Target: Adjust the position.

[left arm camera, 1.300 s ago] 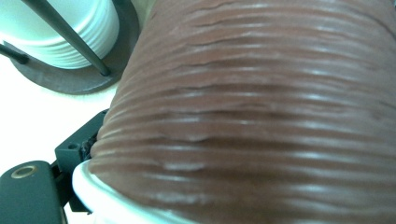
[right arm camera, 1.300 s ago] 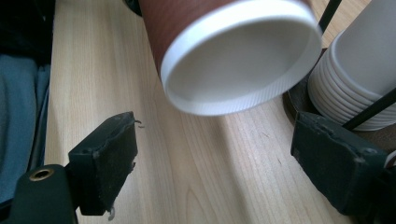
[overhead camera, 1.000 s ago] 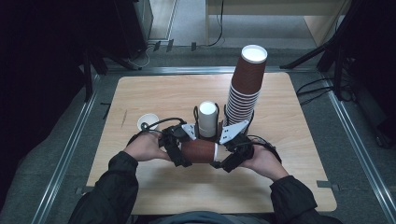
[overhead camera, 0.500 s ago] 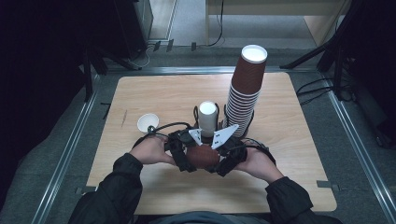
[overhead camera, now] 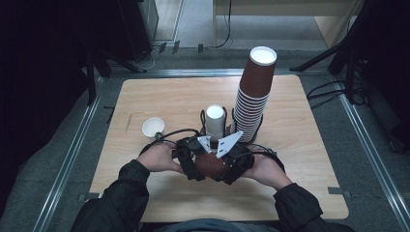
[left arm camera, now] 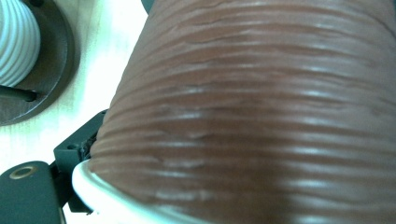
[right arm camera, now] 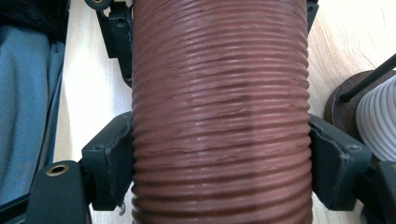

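Gripping ribbed brown cup (right arm camera: 219, 112), both tools (overhead camera: 212, 166); right jaws just closing; no print.

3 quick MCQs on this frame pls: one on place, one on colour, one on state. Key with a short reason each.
1. Where is the tall cup stack?
A. back right of the table
B. front left corner
C. on the floor

2. What colour is the cup between the grippers?
A. white
B. brown
C. blue

3. How does the right gripper stand to that cup?
A. open, far from it
B. jaws on both sides of it, against its wall
C. shut and empty

Key: 1 A, the high view shows the stack right of the white cup in its holder. 2 B, ribbed brown wall in both gripper views. 3 B, the right gripper view shows a jaw at each side of the cup.
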